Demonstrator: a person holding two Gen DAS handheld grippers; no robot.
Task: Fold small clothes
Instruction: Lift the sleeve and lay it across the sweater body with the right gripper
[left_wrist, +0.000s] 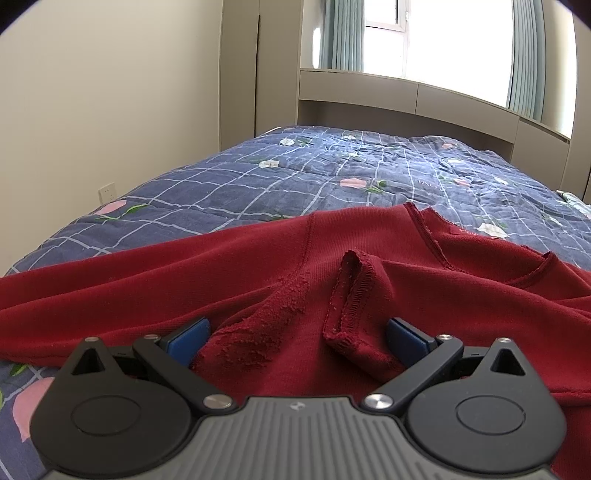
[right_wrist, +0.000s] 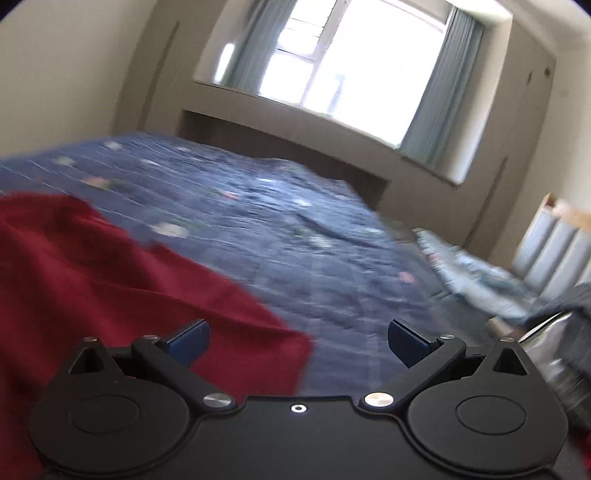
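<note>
Both hand-held grippers are hovering spread: left hand-held gripper (left_wrist: 295, 341) straddling the red shirt's (left_wrist: 221, 266) bunched sleeve hem (left_wrist: 351, 295) to pinch it, right hand-held gripper (right_wrist: 297, 341) lining up over its edge.

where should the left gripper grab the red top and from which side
Grip the raised, stitched hem fold of the red top. It stands up as a ridge off the quilt, right between the open fingers of the left gripper, so the pads can close on either side. Come in low from the near edge, straight ahead; the flat cloth around it offers no such edge to pinch.
</note>
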